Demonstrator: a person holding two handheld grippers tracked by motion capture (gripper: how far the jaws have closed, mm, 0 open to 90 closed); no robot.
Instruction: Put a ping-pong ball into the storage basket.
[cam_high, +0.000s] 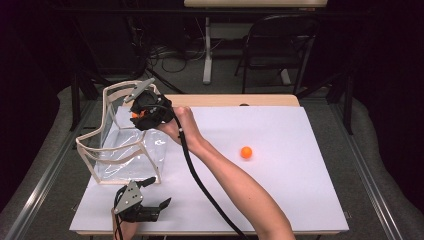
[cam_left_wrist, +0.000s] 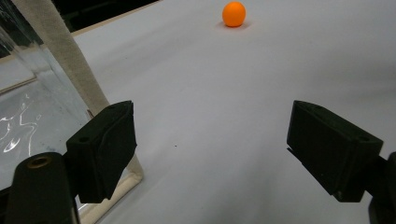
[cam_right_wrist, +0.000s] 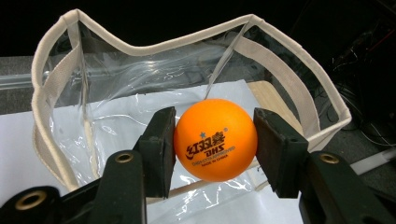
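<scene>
My right gripper (cam_right_wrist: 215, 140) clamps orange ball (cam_right_wrist: 215, 139), poised over open mouth of clear bag (cam_right_wrist: 51, 93); drop not yet done. My left gripper (cam_left_wrist: 224, 154) wide, empty beside bag. Second ball (cam_high: 246, 152) waits on worktop (cam_high: 300, 165).

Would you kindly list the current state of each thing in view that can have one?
right gripper: shut on the held ball, above the bag's open top.
held ball: clamped between the fingers.
clear bag: upright, top open.
loose ball: resting on the table.
left gripper: open, holding nothing.
</scene>
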